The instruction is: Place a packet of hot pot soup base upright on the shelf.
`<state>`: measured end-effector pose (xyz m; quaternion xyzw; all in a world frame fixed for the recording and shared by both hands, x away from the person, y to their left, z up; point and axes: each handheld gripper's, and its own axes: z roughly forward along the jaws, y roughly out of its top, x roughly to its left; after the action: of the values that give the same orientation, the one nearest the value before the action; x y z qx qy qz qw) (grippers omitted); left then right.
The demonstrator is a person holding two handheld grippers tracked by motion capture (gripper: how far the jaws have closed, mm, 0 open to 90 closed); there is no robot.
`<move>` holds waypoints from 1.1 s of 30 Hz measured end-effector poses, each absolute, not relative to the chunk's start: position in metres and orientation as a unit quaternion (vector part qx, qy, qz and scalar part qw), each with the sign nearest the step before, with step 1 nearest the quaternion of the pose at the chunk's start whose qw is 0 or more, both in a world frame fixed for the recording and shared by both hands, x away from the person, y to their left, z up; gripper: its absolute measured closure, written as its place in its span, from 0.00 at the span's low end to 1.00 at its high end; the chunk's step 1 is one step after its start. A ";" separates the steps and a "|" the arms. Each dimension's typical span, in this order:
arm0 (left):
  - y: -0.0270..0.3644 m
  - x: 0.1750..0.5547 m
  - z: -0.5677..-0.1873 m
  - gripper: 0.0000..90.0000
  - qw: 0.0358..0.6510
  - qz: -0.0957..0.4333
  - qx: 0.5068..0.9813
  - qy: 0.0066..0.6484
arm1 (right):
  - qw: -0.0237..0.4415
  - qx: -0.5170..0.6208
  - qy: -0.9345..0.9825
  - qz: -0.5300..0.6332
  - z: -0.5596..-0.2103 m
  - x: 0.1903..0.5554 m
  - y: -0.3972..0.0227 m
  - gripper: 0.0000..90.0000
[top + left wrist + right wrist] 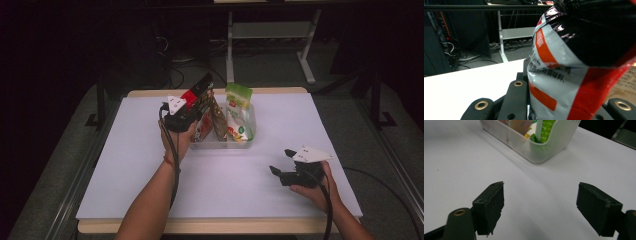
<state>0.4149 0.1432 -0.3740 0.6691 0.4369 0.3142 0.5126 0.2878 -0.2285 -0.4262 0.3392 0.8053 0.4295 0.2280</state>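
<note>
Your left gripper (196,102) clamps the red-black-white packet (574,62) above the clear bin (220,144) near the worktop's far edge; your right gripper (281,161) is released.

The high view looks forward and down from above the person's side, taking in the whole white table (150,165) and the dark room behind. The left gripper view sits very close behind a red and black packet (584,62), facing across the table toward desk legs. The right gripper view hovers low over the table, looking at the clear tub (549,147), which also stands mid-table in the high view.
</note>
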 end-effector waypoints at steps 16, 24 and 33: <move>0.147 0.413 -0.369 0.83 0.505 0.299 0.691 0.423 | 0.227 0.334 0.811 0.423 -0.427 0.287 -0.227 0.24; 0.150 0.410 -0.365 0.80 0.504 0.290 0.701 0.413 | 0.225 0.332 0.813 0.421 -0.427 0.287 -0.226 0.24; 0.156 0.406 -0.363 0.77 0.512 0.282 0.708 0.397 | 0.225 0.328 0.816 0.419 -0.427 0.287 -0.224 0.24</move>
<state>0.4062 0.1562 -0.3630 0.7077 0.3965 0.2822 0.5122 0.2868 -0.2243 -0.4270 0.3278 0.8163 0.4193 0.2245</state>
